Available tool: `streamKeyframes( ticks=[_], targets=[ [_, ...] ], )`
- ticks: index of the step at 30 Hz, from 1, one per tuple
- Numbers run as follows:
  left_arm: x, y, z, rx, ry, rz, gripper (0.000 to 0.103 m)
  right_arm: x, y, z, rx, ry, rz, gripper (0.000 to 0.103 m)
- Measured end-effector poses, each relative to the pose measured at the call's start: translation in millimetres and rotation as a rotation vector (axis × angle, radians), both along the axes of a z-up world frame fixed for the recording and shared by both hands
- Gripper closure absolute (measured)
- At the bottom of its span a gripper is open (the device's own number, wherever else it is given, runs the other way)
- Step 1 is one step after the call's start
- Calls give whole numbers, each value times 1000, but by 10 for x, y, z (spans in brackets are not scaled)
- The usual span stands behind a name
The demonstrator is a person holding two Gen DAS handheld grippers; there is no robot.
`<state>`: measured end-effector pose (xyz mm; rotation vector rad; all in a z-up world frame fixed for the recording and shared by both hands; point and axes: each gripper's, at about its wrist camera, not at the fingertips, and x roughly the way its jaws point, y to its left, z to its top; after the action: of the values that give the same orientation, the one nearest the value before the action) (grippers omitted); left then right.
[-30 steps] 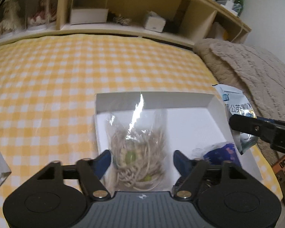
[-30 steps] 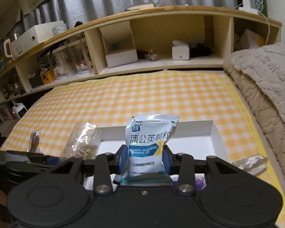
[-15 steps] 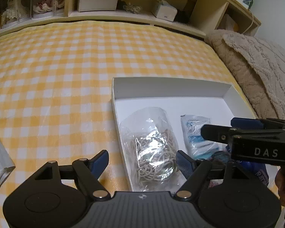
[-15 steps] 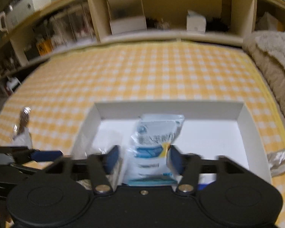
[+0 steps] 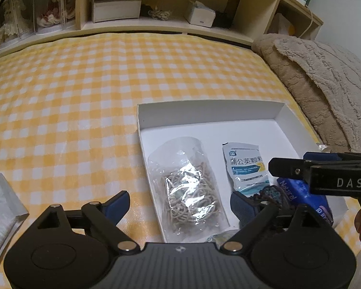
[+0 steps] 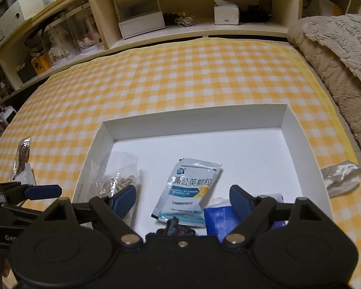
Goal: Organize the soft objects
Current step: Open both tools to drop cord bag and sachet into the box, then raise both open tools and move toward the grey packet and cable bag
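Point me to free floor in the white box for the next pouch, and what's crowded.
Free: the far half of the white box, between its back wall and the blue-and-white sachet, out to the right wall. Crowded: the near edge, with the clear bag of cords at left, the sachet mid, the blue pack and dark knit piece at right.

White tray [image 5: 204, 110] on checkered bed [image 5: 84, 91]

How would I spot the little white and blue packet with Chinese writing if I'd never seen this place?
Find the shallow white box lying on the yellow checked cloth. Near the middle of its floor lies the packet, flat and face up. Unlike the clear bag of pale strands to its left, it is opaque, white fading to blue, with bold Chinese characters.
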<state>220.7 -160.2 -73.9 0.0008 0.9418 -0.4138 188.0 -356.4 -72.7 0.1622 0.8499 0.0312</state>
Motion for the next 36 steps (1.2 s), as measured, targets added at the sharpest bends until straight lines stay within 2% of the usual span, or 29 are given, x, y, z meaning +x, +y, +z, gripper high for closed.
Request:
streamKeyframes(
  ticks=[10,24,36],
  targets=[
    [-188,76,306,-9,-53,1,8,-218,-4,264,-10,-38,-8,16],
    [-548,293,686,-26,-125,-1,0,-699,43,722,-19,-142,-16,12],
    [-748,527,898,-45,-170,17,0,-1028,207,880,-64,-163,-19,3]
  ],
)
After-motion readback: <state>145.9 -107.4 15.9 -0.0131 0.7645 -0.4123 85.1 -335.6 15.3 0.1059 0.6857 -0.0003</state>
